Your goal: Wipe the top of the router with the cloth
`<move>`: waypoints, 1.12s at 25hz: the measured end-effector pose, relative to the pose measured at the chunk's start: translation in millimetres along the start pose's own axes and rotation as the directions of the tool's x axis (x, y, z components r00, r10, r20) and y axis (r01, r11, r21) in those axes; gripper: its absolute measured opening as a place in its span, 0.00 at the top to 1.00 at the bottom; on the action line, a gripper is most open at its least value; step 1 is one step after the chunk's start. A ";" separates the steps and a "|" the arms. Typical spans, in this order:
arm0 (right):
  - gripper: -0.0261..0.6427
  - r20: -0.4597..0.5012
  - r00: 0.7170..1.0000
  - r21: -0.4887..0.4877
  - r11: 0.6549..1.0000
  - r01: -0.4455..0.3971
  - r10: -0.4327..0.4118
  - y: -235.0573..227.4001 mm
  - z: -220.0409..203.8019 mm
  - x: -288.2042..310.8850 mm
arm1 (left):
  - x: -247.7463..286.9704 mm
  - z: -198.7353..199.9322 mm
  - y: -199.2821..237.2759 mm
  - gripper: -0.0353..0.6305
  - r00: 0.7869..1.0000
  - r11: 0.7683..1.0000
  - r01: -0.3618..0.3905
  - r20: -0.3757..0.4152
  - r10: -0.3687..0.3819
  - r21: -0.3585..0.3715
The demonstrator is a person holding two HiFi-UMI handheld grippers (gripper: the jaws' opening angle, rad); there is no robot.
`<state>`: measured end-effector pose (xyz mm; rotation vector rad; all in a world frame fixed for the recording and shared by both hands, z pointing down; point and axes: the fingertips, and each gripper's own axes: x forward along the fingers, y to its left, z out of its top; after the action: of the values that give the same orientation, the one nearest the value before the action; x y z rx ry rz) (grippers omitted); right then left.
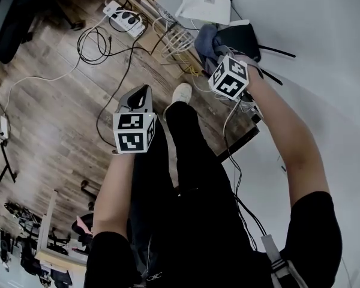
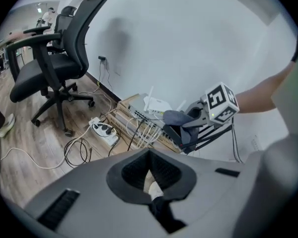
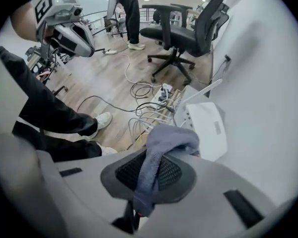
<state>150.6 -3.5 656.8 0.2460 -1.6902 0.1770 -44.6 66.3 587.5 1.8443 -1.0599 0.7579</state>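
Observation:
The white router (image 1: 204,5) lies flat on a stack of boxes against the wall; it also shows in the right gripper view (image 3: 208,128) and the left gripper view (image 2: 156,104). My right gripper (image 1: 225,45) is shut on a blue-grey cloth (image 1: 207,39), held just short of the router's near edge. In the right gripper view the cloth (image 3: 164,140) drapes over my right gripper (image 3: 149,172). My left gripper (image 1: 138,98) hangs over the floor to the left, shut with nothing in it, and its own view shows the same (image 2: 151,177).
A white power strip (image 1: 125,19) and looped cables (image 1: 96,44) lie on the wood floor. White cables (image 1: 174,38) spill from the boxes under the router. The person's leg and white shoe (image 1: 181,92) stand between the grippers. An office chair (image 2: 49,68) stands further off.

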 end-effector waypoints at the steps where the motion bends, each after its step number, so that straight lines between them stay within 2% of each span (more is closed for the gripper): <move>1: 0.93 0.025 0.999 0.028 0.999 0.044 -0.045 -5.7 1.2 -13.9 | -8.5 9.6 -1.1 0.96 1.000 1.000 -0.008 0.018 0.008 -0.004; 4: 0.93 0.100 0.977 0.192 0.967 0.169 -0.191 -22.8 4.5 -72.4 | -42.9 43.7 -11.5 0.96 0.997 0.999 -0.019 0.068 0.021 -0.028; 6: 0.93 0.133 0.950 0.323 0.918 0.228 -0.283 -28.5 6.2 -119.4 | -72.0 69.9 -26.0 0.96 0.995 0.999 -0.011 0.103 0.015 -0.043; 8: 0.93 0.176 0.914 0.453 0.855 0.254 -0.365 -37.2 13.4 -166.2 | -99.8 105.6 -39.7 0.96 0.988 0.999 -0.006 0.157 0.011 -0.033; 12: 0.93 0.268 0.807 0.674 0.701 0.233 -0.526 -58.0 35.5 -250.4 | -155.4 185.3 -63.4 0.96 0.958 1.000 -0.009 0.287 0.007 0.007; 14: 0.93 0.296 0.762 0.739 0.644 0.200 -0.576 -54.6 42.4 -286.7 | -185.9 208.8 -79.1 0.96 0.945 1.000 -0.017 0.328 0.011 0.015; 16: 0.93 0.326 0.718 0.779 0.605 0.165 -0.615 -51.1 51.2 -323.9 | -214.4 228.6 -94.7 0.96 0.932 0.999 -0.032 0.363 0.020 0.026; 20: 0.93 0.396 0.610 0.812 0.572 0.116 -0.686 -51.4 73.4 -402.6 | -268.1 266.1 -121.8 0.96 0.903 0.997 -0.067 0.427 0.040 0.049; 23: 0.93 0.446 0.499 0.825 0.558 0.092 -0.743 -57.5 91.5 -468.4 | -309.7 295.7 -139.5 0.96 0.873 0.991 -0.104 0.486 0.050 0.084; 26: 0.93 0.487 0.375 0.828 0.554 0.090 -0.789 -65.3 106.4 -534.6 | -352.3 326.1 -158.1 0.96 0.825 0.983 -0.138 0.563 0.048 0.119; 28: 0.93 0.518 0.293 0.823 0.561 0.084 -0.804 -71.1 116.3 -576.1 | -380.7 346.6 -169.8 0.96 0.783 0.976 -0.165 0.621 0.043 0.141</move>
<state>128.5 -67.8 68.7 1.7307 -2.4245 0.1903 -38.0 -55.4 59.2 2.2888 -1.5553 0.3072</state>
